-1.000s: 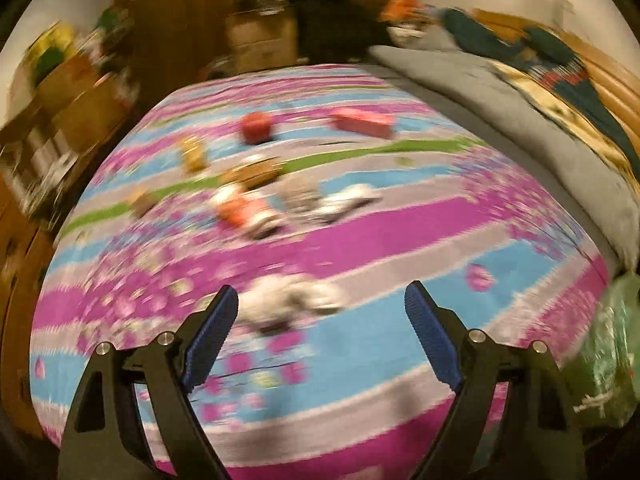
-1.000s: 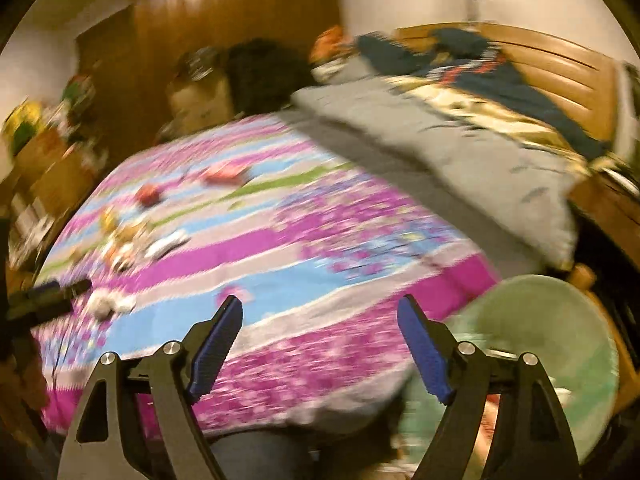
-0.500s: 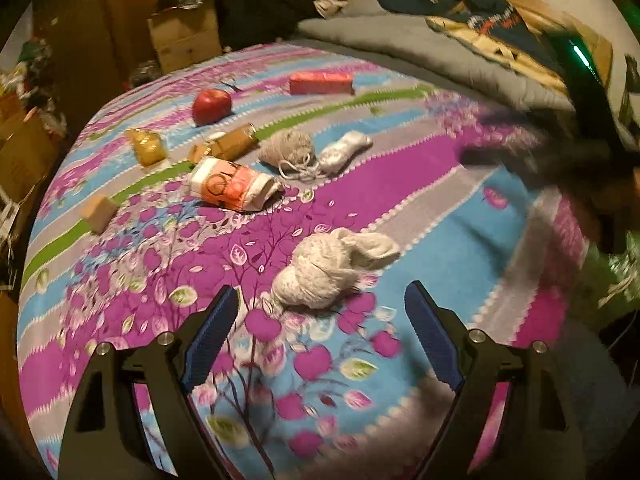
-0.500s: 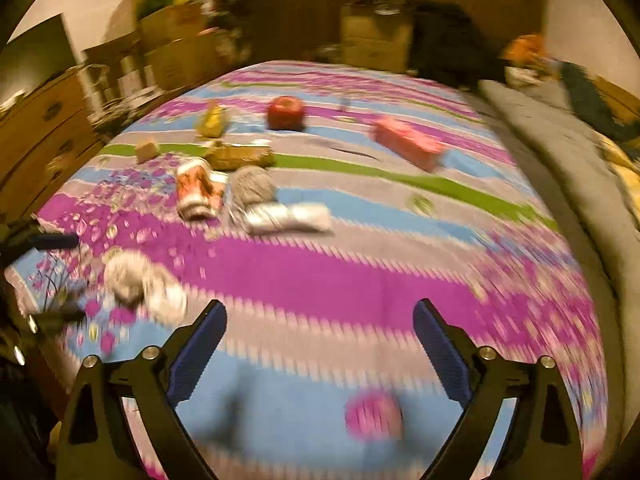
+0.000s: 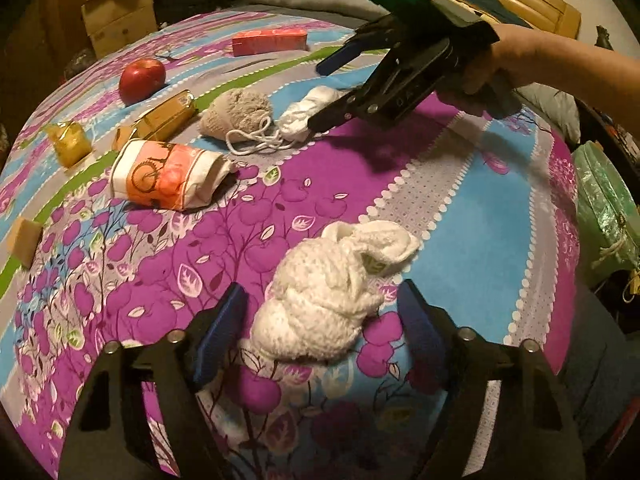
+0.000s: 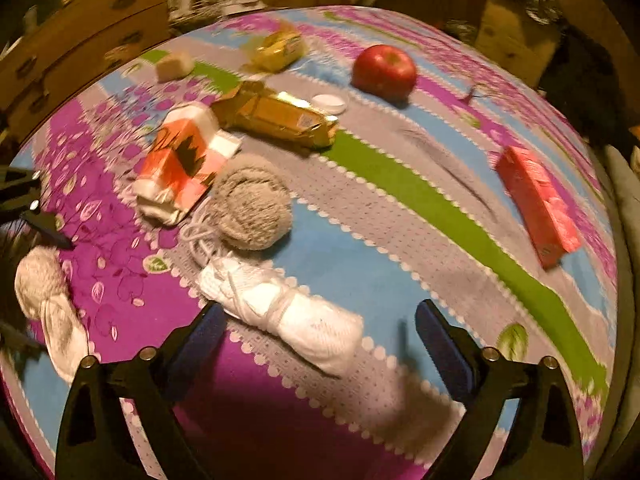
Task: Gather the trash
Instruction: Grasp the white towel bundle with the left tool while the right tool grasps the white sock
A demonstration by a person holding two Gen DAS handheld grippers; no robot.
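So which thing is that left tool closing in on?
Start at the bedspread with purple, blue and grey stripes. On its near edge lies a cream knitted bundle, between the closing left fingers, not yet pinched. Unlike the grey-brown ball and white roll farther off, it lies alone.

The left wrist camera looks steeply down along its own fingers from close above the near edge of the bedspread (image 5: 472, 216), with a cream knitted bundle (image 5: 328, 292) nearest the lens. The right wrist camera, also tilted down and close, faces the bed from another side, over a white bundle (image 6: 288, 312). Both views share the red apple (image 5: 142, 80) (image 6: 384, 70), the grey bundle (image 5: 236, 114) (image 6: 252, 208) and the orange packet (image 5: 168, 174) (image 6: 184, 160).
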